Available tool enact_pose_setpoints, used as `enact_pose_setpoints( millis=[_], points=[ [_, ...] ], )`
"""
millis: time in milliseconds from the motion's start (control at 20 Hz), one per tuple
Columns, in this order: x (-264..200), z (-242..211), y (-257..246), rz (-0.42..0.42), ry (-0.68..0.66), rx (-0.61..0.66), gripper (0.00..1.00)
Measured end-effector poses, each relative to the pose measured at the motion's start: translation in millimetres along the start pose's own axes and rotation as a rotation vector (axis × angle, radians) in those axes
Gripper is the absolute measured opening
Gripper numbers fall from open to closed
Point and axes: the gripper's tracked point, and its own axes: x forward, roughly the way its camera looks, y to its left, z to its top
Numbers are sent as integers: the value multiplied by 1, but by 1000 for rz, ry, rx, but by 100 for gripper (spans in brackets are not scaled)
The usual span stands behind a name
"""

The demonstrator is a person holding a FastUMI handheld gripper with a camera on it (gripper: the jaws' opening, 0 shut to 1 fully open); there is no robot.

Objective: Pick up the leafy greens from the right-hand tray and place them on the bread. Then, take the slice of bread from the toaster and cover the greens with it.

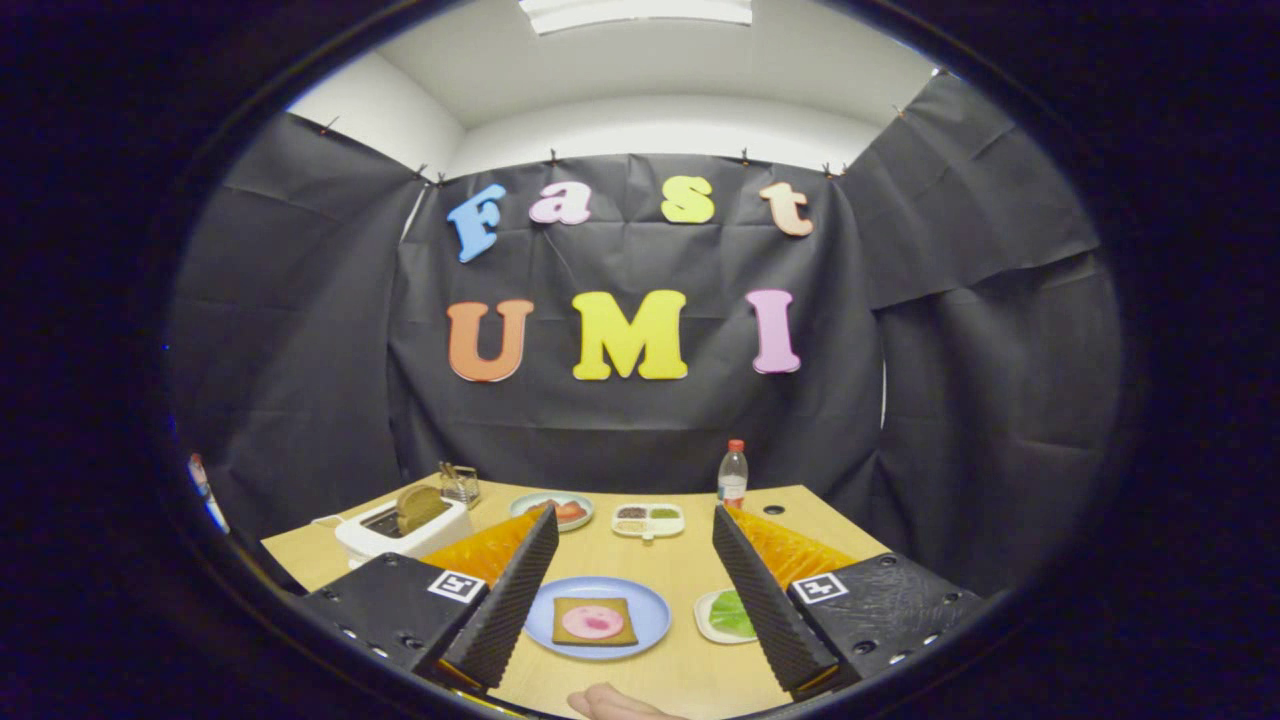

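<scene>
The hand-held gripper (pixel 634 525) hangs above the near part of a light wooden table (pixel 680 570), its two dark ribbed fingers (pixel 515 590) spread wide apart with nothing between them but the view of the table below. Between the fingers lies a blue plate (pixel 640 615) carrying a square slice of bread (pixel 594 621) with a round pink slice of meat (pixel 592 621) lying on top of it. Just beside that plate, and partly hidden behind the right finger, sits a small white tray (pixel 708 618) holding the leafy greens (pixel 732 613), which lie flat in it, untouched. Beyond the left finger stands a white toaster (pixel 400 535) with a brown slice of bread (pixel 420 507) sticking up out of its slot. Behind the toaster is a small clear holder (pixel 460 485) with thin sticks in it. Farther back, beyond the fingertips, a pale round plate (pixel 552 508) holds something red, and next to it rests a white divided dish (pixel 648 519) with small portions in its compartments. A clear bottle with a red cap (pixel 733 473) stands upright at the far edge of the table. At the near edge, a part of a person's hand (pixel 610 704) shows.
</scene>
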Motion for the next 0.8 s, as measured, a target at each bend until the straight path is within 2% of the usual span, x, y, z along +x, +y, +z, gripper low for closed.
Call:
enact_pose_setpoints(
  millis=[350,650,800],
  points=[
    [100,-83,-95,-196,173,-119,95],
    [154,-179,-133,-242,441,-67,94],
    [167,-210,-142,-244,530,-49,93]
  ],
)
